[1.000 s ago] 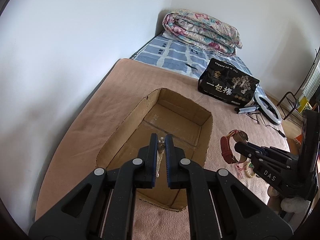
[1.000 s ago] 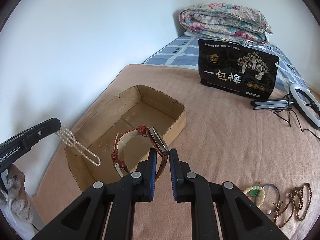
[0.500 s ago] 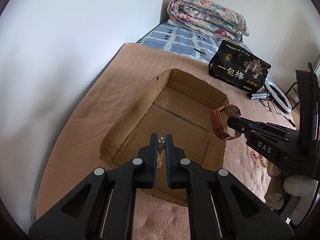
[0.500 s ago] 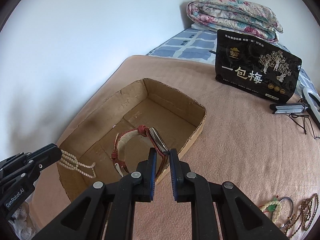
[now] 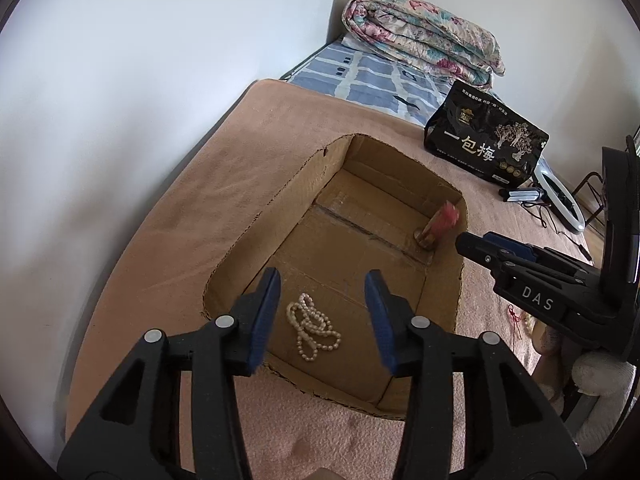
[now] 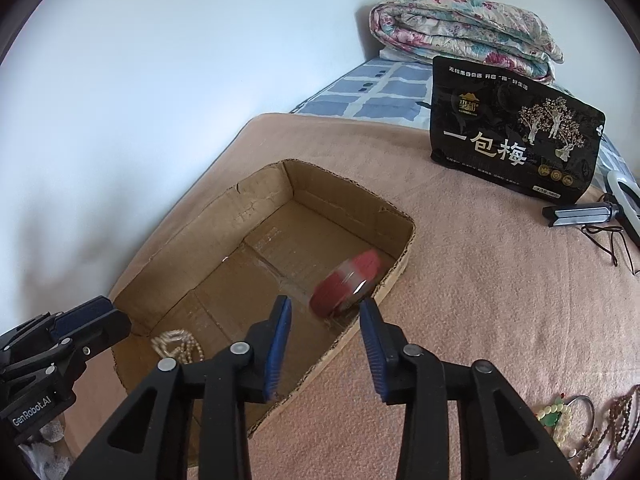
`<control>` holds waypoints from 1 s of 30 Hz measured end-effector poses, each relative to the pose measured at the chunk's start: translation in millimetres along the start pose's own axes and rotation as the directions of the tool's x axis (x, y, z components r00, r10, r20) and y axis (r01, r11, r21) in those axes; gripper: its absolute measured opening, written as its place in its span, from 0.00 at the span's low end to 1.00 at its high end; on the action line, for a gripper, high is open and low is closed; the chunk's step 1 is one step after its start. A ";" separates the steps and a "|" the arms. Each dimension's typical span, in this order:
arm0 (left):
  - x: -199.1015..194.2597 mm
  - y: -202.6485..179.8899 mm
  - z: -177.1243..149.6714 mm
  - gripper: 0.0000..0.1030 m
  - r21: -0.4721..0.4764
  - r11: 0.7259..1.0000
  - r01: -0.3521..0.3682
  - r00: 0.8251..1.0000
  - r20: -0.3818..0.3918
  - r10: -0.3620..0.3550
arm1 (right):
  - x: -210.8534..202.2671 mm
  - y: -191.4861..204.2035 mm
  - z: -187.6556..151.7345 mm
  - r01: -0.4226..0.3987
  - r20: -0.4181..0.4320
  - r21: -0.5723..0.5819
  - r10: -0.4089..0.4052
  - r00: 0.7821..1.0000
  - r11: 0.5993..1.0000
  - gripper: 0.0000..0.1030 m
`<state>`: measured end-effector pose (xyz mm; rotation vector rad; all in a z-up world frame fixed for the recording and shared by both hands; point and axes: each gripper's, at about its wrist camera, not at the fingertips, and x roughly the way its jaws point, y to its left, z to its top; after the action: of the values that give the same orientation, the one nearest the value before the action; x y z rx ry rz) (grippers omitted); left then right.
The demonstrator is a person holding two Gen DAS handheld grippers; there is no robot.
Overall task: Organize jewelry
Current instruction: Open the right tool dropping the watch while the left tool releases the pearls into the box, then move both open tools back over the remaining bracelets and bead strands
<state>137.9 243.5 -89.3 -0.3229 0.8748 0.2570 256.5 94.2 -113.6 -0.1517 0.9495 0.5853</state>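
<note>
My left gripper (image 5: 320,312) is spreading its blue ribbed pads, nothing pinched: the pearl necklace (image 5: 312,326) lies in a loose knotted heap of small round beads on the floor of the cardboard box (image 5: 276,216), low in the frame between my fingers. My right gripper (image 6: 325,338) is opening too, empty, and just above it at frame centre the red-strapped watch (image 6: 346,282) is a blurred smear near the box's right wall; whether it touches the floor I cannot tell. The box is shallow, raw corrugated board with ragged cut edges, sitting on a fuzzy tan blanket (image 6: 460,264). Only the right view shows the beaded bracelets (image 6: 560,416) at lower right, green and cream, with dark brown strands beside them. Both views catch the glossy black pouch (image 6: 516,140) and the rolled floral quilt (image 5: 420,40) at upper right.
</note>
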 end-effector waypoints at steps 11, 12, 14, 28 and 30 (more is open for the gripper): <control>-3.0 -3.4 1.0 0.43 0.014 1.000 -0.012 1.000 0.009 0.012 | -22.6 -4.5 -0.1 0.025 0.052 -0.011 -0.025 0.998 1.000 0.56; -4.3 -4.2 1.3 0.43 0.015 1.000 -0.011 1.000 0.012 0.011 | -24.5 -4.8 -0.2 0.027 0.056 -0.012 -0.026 0.998 1.000 0.57; -6.0 -5.7 1.7 0.43 0.016 1.000 -0.008 1.000 0.017 0.008 | -28.7 -5.9 -1.6 0.030 0.063 -0.010 -0.029 0.998 1.000 0.64; -18.2 -35.8 0.3 0.44 0.069 0.997 0.022 0.999 0.027 -0.024 | -72.9 -40.4 -19.8 0.113 0.122 0.028 -0.116 0.986 0.993 0.91; -20.0 -41.9 0.2 0.50 0.081 0.996 0.029 0.999 0.026 -0.031 | -81.4 -49.3 -22.3 0.125 0.130 0.045 -0.130 0.983 0.991 0.97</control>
<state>140.4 203.3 -66.3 -0.2564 0.8502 0.1974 230.9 11.8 -67.7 -0.1378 0.8149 0.4537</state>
